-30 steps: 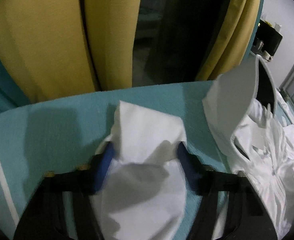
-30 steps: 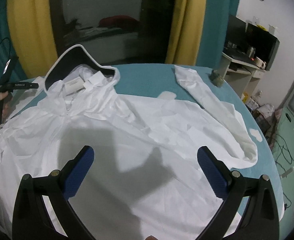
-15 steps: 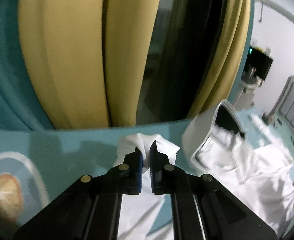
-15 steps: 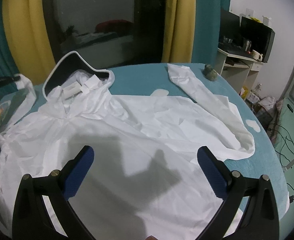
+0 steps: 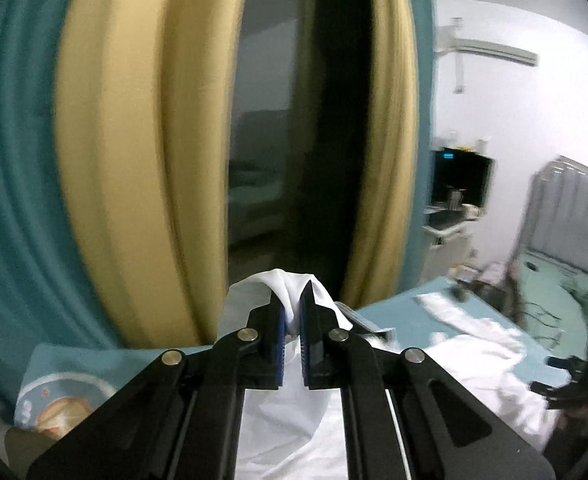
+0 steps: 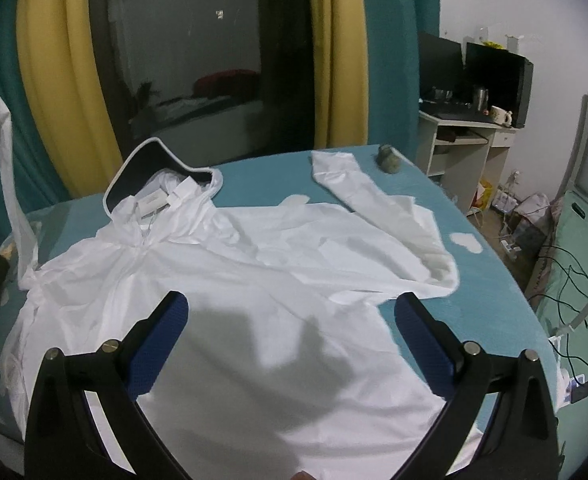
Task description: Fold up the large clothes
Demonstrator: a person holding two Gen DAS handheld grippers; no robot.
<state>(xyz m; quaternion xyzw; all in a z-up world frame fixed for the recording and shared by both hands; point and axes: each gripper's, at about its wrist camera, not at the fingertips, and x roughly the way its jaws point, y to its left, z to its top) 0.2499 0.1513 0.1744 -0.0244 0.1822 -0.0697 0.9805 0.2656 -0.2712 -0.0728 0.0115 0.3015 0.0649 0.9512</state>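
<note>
A large white hooded jacket (image 6: 253,264) lies spread face up on a teal-covered table (image 6: 490,288). Its hood (image 6: 153,168) points to the far side and one sleeve (image 6: 358,192) stretches toward the far right. My left gripper (image 5: 292,316) is shut on the cuff of the other sleeve (image 5: 289,284) and holds it lifted high above the table; that raised sleeve (image 6: 9,184) hangs at the far left of the right wrist view. My right gripper (image 6: 289,320) is open and empty, hovering over the jacket's lower body.
Yellow and teal curtains (image 6: 53,80) frame a dark window (image 6: 197,60) behind the table. A small greenish object (image 6: 388,159) sits on the table's far right edge. A desk with monitors (image 6: 474,92) and floor cables (image 6: 566,272) lie to the right.
My left gripper closed on the sleeve cuff and lifted it up off the table. My right gripper stayed open over the jacket, with its view tilting slightly.
</note>
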